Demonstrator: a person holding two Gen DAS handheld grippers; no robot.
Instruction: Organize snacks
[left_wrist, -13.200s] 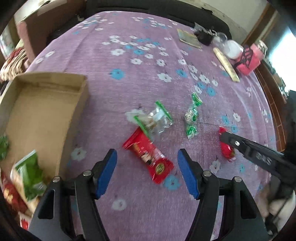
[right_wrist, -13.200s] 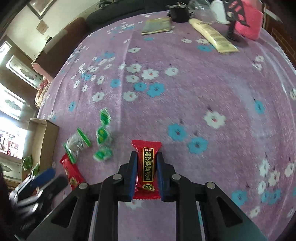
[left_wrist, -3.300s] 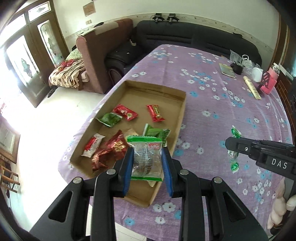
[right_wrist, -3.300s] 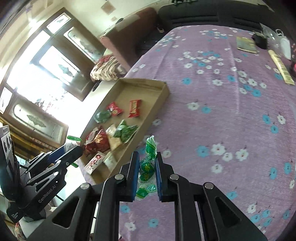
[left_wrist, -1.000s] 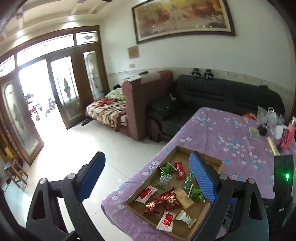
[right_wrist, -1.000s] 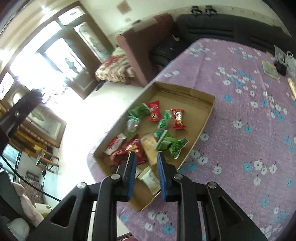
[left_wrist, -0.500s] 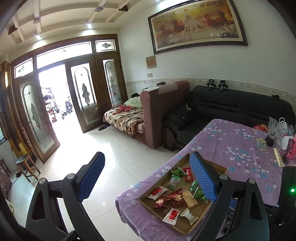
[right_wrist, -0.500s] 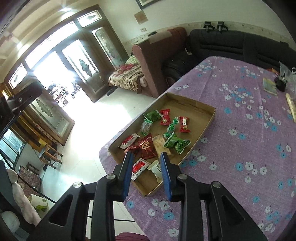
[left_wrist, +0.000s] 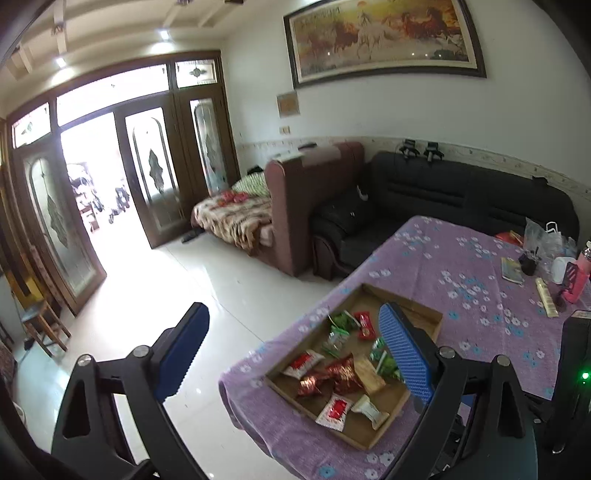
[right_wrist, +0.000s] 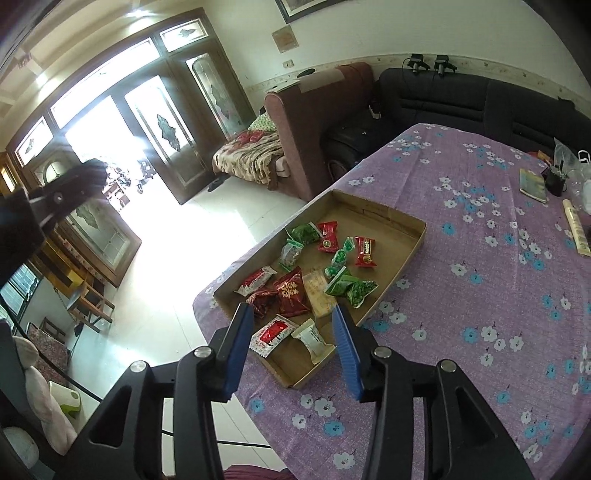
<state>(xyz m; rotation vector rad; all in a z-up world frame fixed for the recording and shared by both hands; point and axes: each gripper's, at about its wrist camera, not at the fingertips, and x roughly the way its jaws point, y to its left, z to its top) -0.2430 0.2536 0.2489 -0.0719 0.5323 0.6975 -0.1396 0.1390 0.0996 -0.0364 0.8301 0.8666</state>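
We hold both tongs high above the bench (right_wrist: 480, 280), each spread open and gripping nothing: left tongs (left_wrist: 295, 350), right tongs (right_wrist: 293, 339). The snacks (right_wrist: 314, 266), red and green packets, all lie inside the cardboard tray (right_wrist: 384, 212) near the bench's left edge.

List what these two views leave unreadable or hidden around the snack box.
- Left wrist view: the left claw blue pad covers the right part of the cardboard box and the green packets there.
- Right wrist view: print on the white packet is too small to read.
- Both views: items at the far table end are small and partly cut off by the fisheye edge.
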